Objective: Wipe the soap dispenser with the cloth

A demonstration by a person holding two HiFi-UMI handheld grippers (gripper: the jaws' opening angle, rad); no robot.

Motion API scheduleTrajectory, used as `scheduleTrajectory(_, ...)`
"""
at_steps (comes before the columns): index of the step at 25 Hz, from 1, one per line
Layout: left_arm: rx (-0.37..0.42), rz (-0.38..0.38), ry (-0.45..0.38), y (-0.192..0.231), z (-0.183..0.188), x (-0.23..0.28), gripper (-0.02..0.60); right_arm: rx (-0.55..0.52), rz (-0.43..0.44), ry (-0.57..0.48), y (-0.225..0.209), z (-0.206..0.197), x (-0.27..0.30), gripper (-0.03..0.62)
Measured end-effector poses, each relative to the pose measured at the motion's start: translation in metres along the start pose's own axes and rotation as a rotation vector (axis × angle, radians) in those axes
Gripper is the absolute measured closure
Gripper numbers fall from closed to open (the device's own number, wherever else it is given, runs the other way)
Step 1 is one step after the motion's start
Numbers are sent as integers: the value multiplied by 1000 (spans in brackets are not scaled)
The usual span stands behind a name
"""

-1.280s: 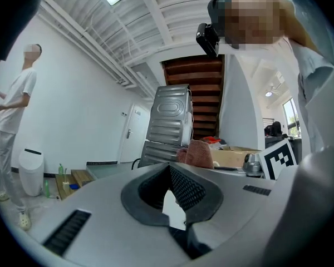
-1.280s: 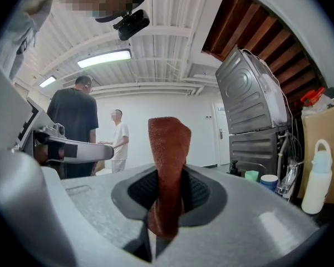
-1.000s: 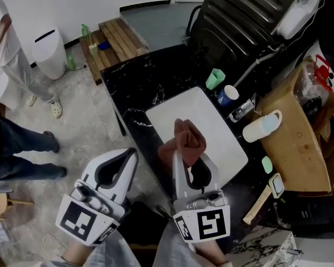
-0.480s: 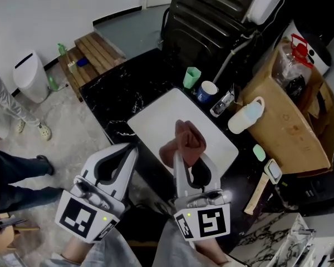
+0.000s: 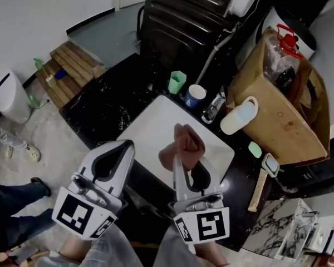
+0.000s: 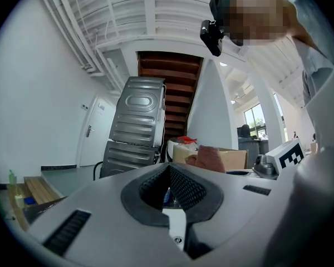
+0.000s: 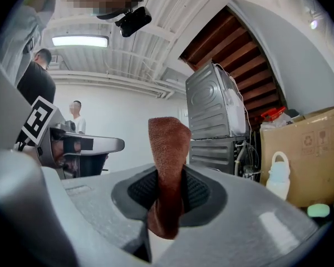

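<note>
A white soap dispenser (image 5: 237,117) with a loop handle stands on the black counter, right of the white board (image 5: 150,128); it also shows in the right gripper view as a pale dispenser (image 7: 277,174). My right gripper (image 5: 185,156) is shut on a brown cloth (image 5: 187,140), which sticks up out of the jaws above the board's near part. The cloth (image 7: 168,143) stands folded between the pads. The dispenser is ahead and to the right of it, apart. My left gripper (image 5: 126,145) is shut and holds nothing, level with the right one (image 6: 168,167).
A green cup (image 5: 177,83) and a blue-and-white cup (image 5: 196,95) stand behind the board. A cardboard box (image 5: 284,121) fills the right side, and a dark metal machine (image 5: 183,15) stands at the back. A wooden-handled brush (image 5: 260,189) lies near the counter's right edge.
The head view has swung, so the counter and its things sit further left and lower in the picture. Both grippers and the cloth keep the same pose.
</note>
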State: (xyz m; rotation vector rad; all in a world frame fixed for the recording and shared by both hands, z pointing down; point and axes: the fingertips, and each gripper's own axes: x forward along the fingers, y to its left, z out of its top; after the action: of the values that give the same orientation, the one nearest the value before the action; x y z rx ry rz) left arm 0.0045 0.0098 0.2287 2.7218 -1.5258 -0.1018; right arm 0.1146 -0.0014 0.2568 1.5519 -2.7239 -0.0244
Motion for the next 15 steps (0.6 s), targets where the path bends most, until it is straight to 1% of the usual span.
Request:
scheduleTrajectory(6, -28, -95, 44, 45, -14, 32, 578, 4, -109, 48, -4, -11, 41, 516)
scheduleTrajectory(10, -33, -157, 62, 72, -14, 47, 578, -10, -186, 79, -5, -12, 68, 516)
scheduleTrajectory(15, -49, -209, 64, 108, -15, 60, 578, -55, -251, 98, -2, -8, 103, 516)
